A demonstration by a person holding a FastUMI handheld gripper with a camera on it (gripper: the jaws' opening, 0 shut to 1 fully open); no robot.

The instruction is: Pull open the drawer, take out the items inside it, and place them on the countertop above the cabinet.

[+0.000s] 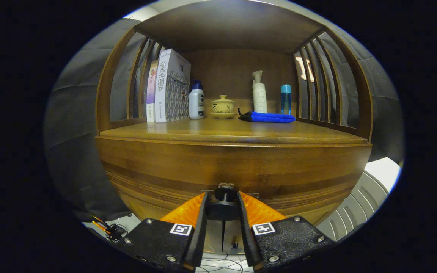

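Note:
A wooden cabinet stands right in front of me, its drawer front [233, 170] a wide curved brown panel. A dark round knob [223, 203] sticks out from the lower middle of that panel. My gripper [223, 201] has its two fingers pressed on either side of the knob, shut on it. The drawer looks closed, so its inside is hidden. Above the drawer runs the wooden countertop [233, 131], bare along its front part.
At the back of the countertop stand books [167, 89], a white bottle [196, 100], a lidded teacup [222, 106], a pump bottle [259, 94], a blue bottle [286, 99] and a folded blue cloth [269, 117]. Slatted side walls and a wooden top enclose the shelf. Cables [106, 229] lie on the floor.

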